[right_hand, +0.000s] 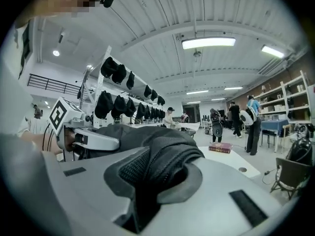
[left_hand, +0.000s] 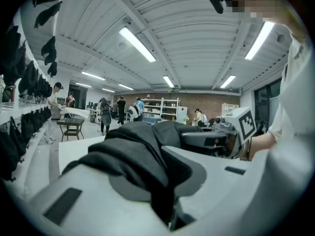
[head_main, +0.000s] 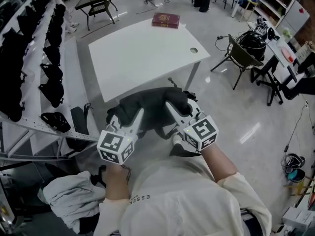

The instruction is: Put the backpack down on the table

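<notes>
Backpack [head_main: 153, 108] (black), clamped in both hand-held grippers [head_main: 140, 113] [head_main: 168, 104]

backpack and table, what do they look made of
backpack: probably black woven fabric, matte. It folds softly, and a mesh patch shows in the right gripper view.
table: white, smooth top with a faint sheen, likely laminated board. The core isn't visible.

hidden: table [head_main: 142, 53] near edge partly, behind backpack [head_main: 152, 107] | too small: red book [head_main: 166, 19] cover print
</notes>
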The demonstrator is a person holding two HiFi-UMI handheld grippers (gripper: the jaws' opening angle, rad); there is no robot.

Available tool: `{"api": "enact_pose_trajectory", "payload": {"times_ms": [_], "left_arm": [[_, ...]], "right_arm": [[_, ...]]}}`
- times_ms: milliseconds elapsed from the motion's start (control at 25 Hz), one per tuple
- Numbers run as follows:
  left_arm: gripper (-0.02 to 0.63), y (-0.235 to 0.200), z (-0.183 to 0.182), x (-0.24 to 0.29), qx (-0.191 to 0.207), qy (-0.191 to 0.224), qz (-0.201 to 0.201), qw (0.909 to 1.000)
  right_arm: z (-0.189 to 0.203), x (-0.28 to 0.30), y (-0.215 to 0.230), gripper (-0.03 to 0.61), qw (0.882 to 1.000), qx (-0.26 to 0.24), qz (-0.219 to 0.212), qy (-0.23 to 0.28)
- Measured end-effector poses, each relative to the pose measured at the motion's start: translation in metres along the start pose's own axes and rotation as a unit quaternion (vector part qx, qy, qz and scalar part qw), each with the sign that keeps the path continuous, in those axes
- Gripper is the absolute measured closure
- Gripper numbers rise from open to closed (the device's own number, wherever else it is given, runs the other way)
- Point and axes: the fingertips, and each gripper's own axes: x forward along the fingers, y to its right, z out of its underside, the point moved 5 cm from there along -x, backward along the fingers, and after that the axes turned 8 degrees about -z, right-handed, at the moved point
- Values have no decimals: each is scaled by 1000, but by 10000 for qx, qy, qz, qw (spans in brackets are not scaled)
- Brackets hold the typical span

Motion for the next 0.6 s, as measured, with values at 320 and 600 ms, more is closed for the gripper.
{"api": "enact_pose_trajectory", "payload": {"times_ms": [320, 600], "left_arm": [[555, 2, -32, 94, -201, 61, -412, 9989], [555, 3, -58, 156, -329, 138, -731, 9967]], "right_arm": [[-16, 18, 109, 509, 9988, -125, -462, -79], [-31, 31, 182, 508, 9961, -279, -829, -102]]}}
